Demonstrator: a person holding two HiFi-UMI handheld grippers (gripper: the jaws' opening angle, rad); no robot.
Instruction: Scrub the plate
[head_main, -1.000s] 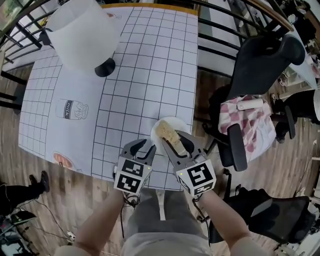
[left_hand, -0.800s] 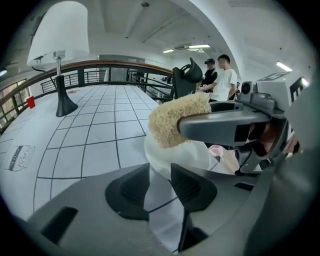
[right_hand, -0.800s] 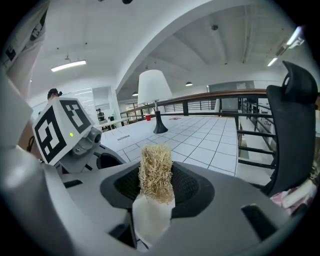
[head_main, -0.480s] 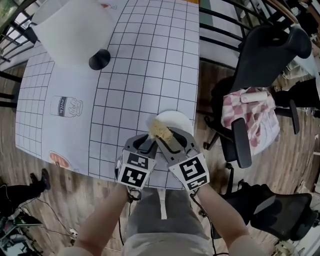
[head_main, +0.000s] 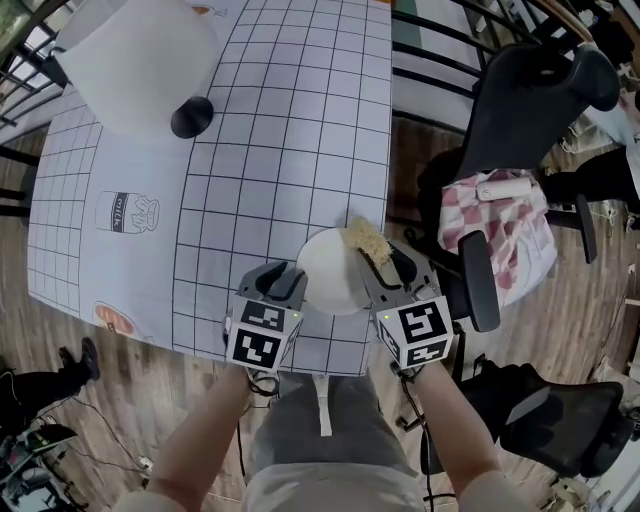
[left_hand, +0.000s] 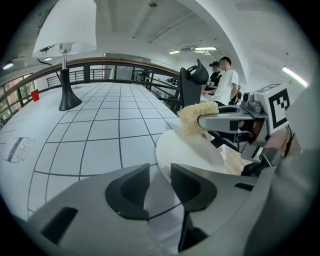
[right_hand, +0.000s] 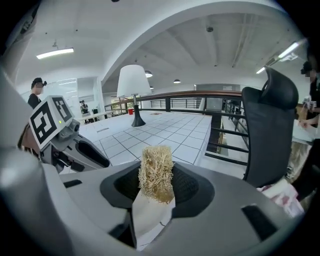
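A white plate is held over the near edge of the checked table. My left gripper is shut on its left rim. In the left gripper view the plate runs out from between the two dark pads. My right gripper is shut on a straw-coloured loofah sponge, which sits at the plate's far right rim. The right gripper view shows the sponge standing up between its jaws, with the left gripper off to the left. The plate's face shows bare.
A lamp with a white shade and black base stands at the table's far left. A black office chair with a checked cloth on its seat is close on the right. A dark railing runs behind the table.
The right gripper has carried the sponge from the plate's left and middle across to its far right rim. The plate stays in the left gripper.
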